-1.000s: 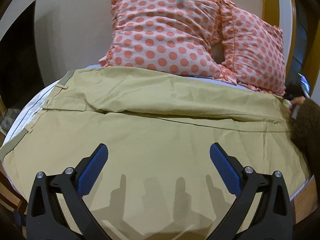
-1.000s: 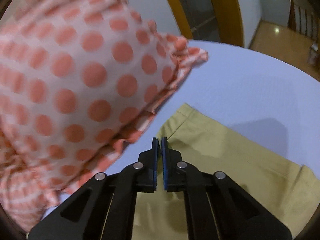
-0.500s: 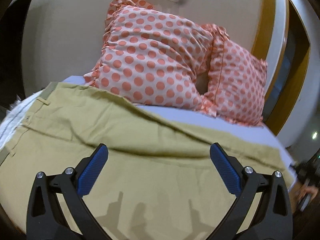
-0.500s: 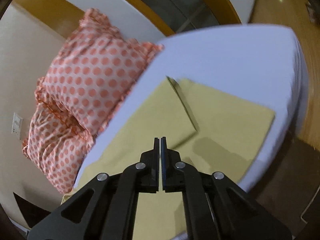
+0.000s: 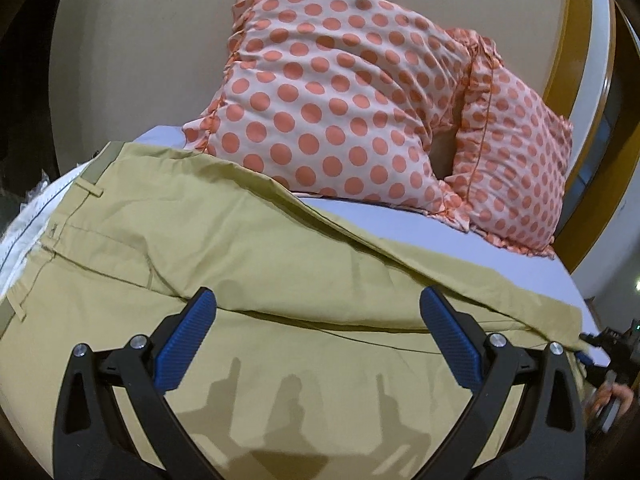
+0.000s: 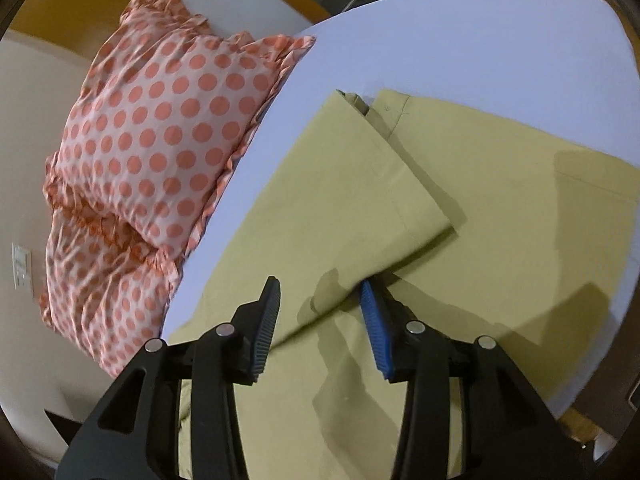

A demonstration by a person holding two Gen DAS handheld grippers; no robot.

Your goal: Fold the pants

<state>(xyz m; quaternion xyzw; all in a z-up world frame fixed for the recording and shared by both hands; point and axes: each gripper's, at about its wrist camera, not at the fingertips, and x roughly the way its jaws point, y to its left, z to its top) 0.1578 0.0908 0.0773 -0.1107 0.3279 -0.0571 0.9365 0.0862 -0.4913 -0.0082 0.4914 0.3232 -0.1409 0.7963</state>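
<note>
Khaki pants (image 5: 280,264) lie spread across the bed, waistband at the left in the left wrist view, one leg laid over the other. My left gripper (image 5: 316,340) is open and empty, hovering low over the thigh area. In the right wrist view the pants (image 6: 480,208) show both leg ends, the upper leg's hem lying askew over the lower one. My right gripper (image 6: 320,328) is open and empty just above the upper leg's edge.
Two pink polka-dot pillows (image 5: 360,100) lean against the wall behind the pants; they also show in the right wrist view (image 6: 160,132). The lavender sheet (image 6: 480,40) extends beyond the leg ends to the bed edge. A wooden frame (image 5: 576,60) stands at the right.
My right gripper was shut on the upper leg's hem, carried it over the lower leg, then opened and let it go. The left gripper stayed open, shifting slightly.
</note>
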